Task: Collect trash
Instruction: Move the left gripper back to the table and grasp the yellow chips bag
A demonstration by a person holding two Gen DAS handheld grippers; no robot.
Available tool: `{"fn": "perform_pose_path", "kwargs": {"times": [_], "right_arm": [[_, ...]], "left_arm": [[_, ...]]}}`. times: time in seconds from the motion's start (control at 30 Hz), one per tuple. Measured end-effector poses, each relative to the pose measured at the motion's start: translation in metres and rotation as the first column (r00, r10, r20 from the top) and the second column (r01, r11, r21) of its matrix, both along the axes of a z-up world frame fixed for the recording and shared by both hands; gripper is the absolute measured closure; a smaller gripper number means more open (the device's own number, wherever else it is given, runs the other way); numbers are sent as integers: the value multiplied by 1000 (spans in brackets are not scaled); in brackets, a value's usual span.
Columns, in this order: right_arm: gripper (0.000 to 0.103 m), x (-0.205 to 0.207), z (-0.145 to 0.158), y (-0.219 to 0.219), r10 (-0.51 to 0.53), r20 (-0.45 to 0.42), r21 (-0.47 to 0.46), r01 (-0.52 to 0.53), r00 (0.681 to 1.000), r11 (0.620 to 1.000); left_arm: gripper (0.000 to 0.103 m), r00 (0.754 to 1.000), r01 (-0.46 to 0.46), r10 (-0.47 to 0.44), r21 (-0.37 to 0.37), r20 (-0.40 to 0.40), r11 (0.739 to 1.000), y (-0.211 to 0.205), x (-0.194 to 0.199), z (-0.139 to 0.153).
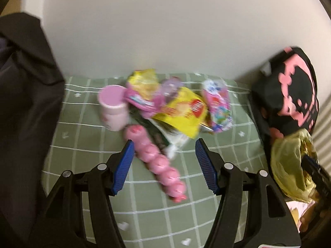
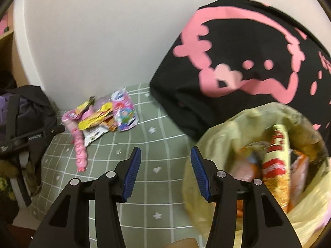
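Left wrist view had my left gripper (image 1: 164, 154) spread wide and empty, its blue pads either side of a pink string of beads-like toy (image 1: 157, 163) on the green checked cloth (image 1: 82, 128). Just beyond lay the trash pile: a pink jar (image 1: 112, 108), a yellow snack wrapper (image 1: 182, 111) and a pink printed pouch (image 1: 218, 109), all bunched against the white wall (image 1: 165, 31). Over on the right wrist view, my right gripper (image 2: 165, 161) was also released, holding nothing, hovering beside the yellow trash bag (image 2: 227, 128) with packets inside. A black-and-pink cushion (image 2: 248, 57) sat behind the bag.
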State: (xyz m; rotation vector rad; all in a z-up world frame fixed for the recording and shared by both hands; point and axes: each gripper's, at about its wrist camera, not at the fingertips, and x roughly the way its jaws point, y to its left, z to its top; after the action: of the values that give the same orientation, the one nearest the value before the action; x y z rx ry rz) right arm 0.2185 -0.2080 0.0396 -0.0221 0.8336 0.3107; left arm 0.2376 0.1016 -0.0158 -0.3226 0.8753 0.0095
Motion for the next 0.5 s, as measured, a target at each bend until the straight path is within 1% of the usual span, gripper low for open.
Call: {"fn": "perform_pose_path", "kwargs": {"times": [0.1, 0.13, 0.17, 0.23, 0.27, 0.3, 0.37, 0.4, 0.47, 0.5], "right_arm": [[56, -1, -5, 7, 5, -10, -1, -5, 1000, 1000], [56, -1, -6, 8, 13, -13, 4, -13, 1000, 1000], [56, 0, -7, 10, 27, -21, 12, -27, 999, 1000], [56, 0, -10, 14, 34, -28, 8, -34, 999, 999], [56, 0, -11, 15, 34, -31, 5, -34, 999, 999], [56, 0, -12, 16, 33, -38, 5, -33, 999, 999], [56, 0, -15, 17, 30, -51, 4, -29, 998, 1000], [56, 0, -17, 17, 25, -58, 0, -25, 998, 1000], [56, 0, -20, 15, 16, -73, -8, -16, 997, 1000], [56, 0, -22, 14, 10, -79, -13, -11, 997, 1000]], "left_arm": [[45, 999, -30, 31, -43, 20, 999, 24, 6, 2], [45, 999, -34, 36, -48, 35, 998, 30, 11, 5], [45, 999, -20, 22, -46, 47, 999, 32, 14, 8], [45, 995, 60, -60, -2, 74, 998, 31, 28, 14], [45, 993, 83, -85, 34, 82, 996, 30, 35, 16], [45, 991, 100, -108, 92, 79, 991, 30, 48, 16], [45, 993, 107, -113, 125, 40, 986, 33, 71, 12], [45, 994, 104, -107, 121, 17, 987, 38, 81, 8], [45, 994, 97, -91, 107, -62, 989, 49, 108, -4], [46, 993, 96, -89, 93, -83, 991, 53, 114, -9]]}}
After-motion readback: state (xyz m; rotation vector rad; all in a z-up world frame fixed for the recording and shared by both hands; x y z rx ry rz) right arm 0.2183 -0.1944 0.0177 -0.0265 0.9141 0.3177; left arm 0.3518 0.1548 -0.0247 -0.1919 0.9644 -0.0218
